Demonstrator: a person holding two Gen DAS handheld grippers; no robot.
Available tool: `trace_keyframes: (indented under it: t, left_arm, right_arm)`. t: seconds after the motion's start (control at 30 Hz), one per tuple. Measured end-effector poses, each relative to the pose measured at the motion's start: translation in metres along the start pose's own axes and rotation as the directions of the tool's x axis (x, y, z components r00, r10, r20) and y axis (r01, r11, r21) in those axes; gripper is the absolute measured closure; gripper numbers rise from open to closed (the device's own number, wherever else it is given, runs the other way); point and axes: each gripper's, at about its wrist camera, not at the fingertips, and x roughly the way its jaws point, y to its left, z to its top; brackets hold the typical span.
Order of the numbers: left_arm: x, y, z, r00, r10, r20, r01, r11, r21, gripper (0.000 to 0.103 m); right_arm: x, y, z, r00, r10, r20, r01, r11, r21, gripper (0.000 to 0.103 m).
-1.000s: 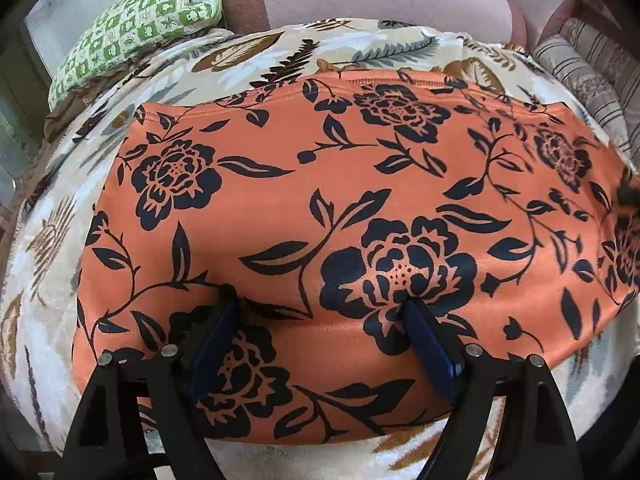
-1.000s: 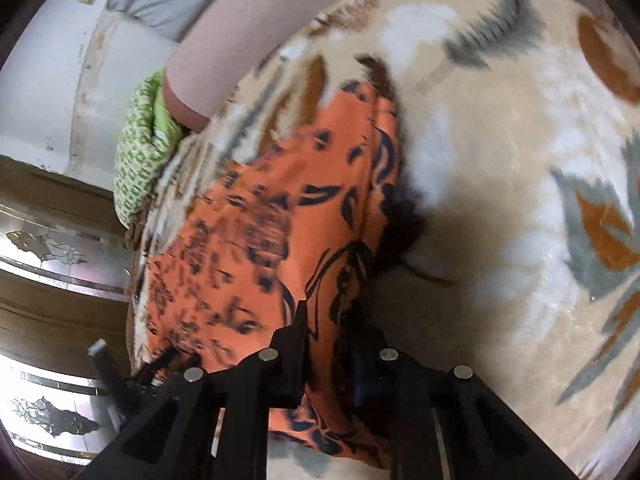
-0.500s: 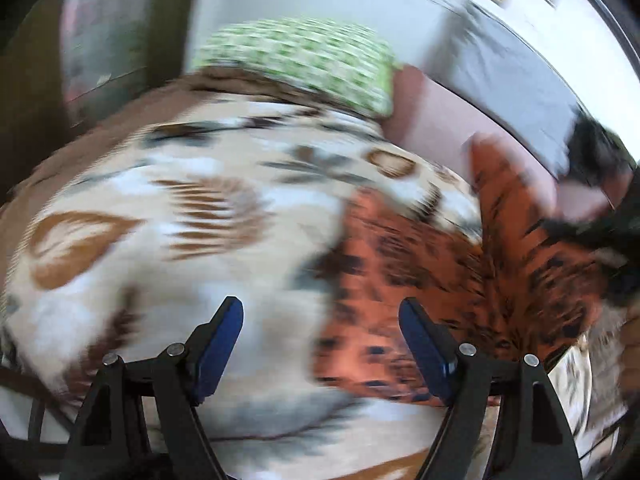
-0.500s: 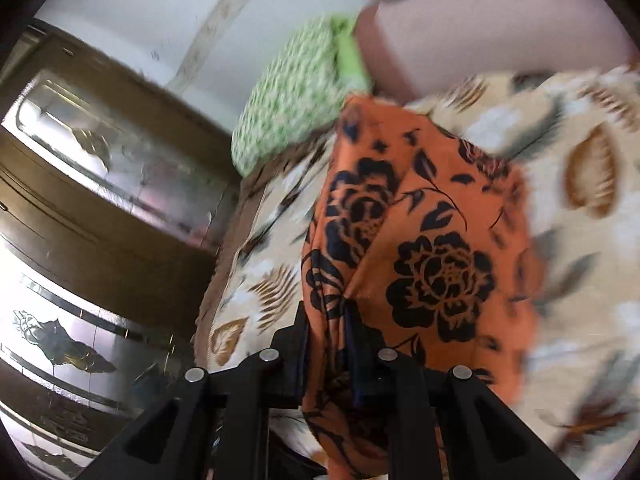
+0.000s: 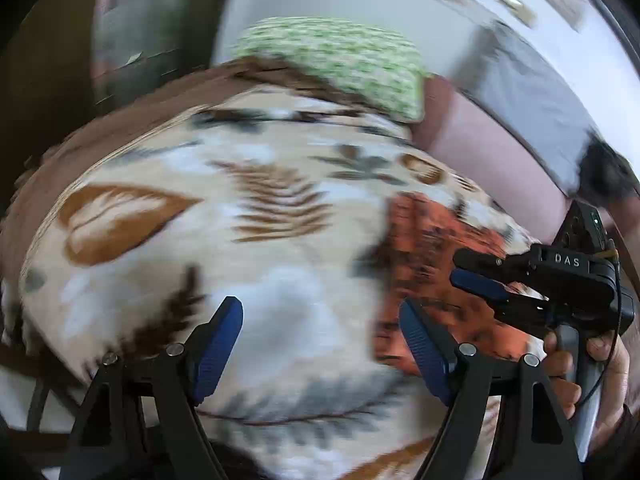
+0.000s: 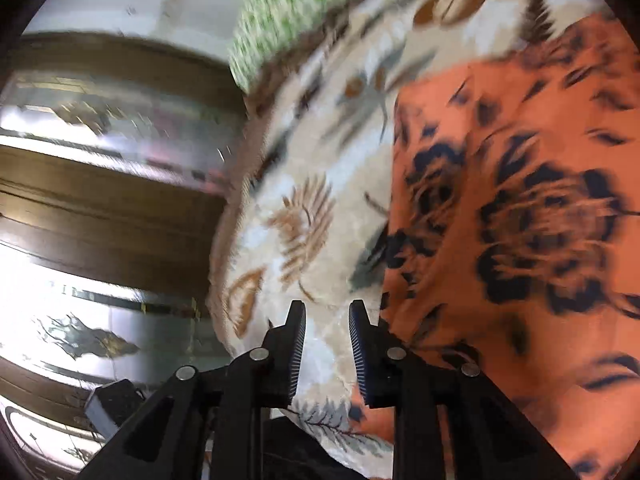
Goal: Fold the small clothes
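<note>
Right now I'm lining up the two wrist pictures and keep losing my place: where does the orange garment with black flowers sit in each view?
Left wrist view: the orange garment with black flowers lies at right of centre, partly behind the right hand-held gripper.
Right wrist view: it fills the right half.
Shared landmark: the green-and-white patterned pillow, at the top of both.

Blanket (image 5: 280, 304) lies bare left of garment (image 6: 520, 200) — pillow (image 5: 332, 60) behind.
</note>
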Motion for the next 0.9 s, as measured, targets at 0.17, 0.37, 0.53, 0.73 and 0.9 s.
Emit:
trace_keyframes:
  t: [0.17, 0.37, 0.53, 0.73, 0.9]
  left_arm:
    - [0.02, -0.044, -0.007, 0.988, -0.133, -0.079, 0.135, 0.991, 0.022, 0.022]
    - [0.053, -0.068, -0.037, 0.953, -0.261, -0.154, 0.243, 0.962, -0.125, 0.022]
    - [0.061, -0.086, -0.036, 0.968, -0.218, -0.127, 0.206, 0.973, -0.099, 0.023]
    - [0.082, -0.066, -0.035, 0.963, -0.221, -0.155, 0.188, 0.961, -0.204, 0.068]
    - [0.079, -0.058, -0.041, 0.953, -0.25, -0.169, 0.204, 0.947, -0.249, 0.045]
  right_arm:
    - [-0.064, -0.031, -0.026, 0.989, -0.057, 0.134, 0.055, 0.998, 0.023, 0.032]
    - [-0.091, -0.068, -0.043, 0.985, -0.083, 0.154, 0.08, 0.996, 0.025, 0.032]
    - [-0.101, -0.08, -0.038, 0.986, -0.027, 0.163, 0.023, 0.999, 0.024, 0.032]
    - [-0.097, -0.087, -0.038, 0.988, -0.006, 0.156, 0.003, 1.0, 0.017, 0.032]
    - [-0.096, -0.089, -0.037, 0.989, -0.003, 0.15, 0.001, 1.0, 0.015, 0.032]
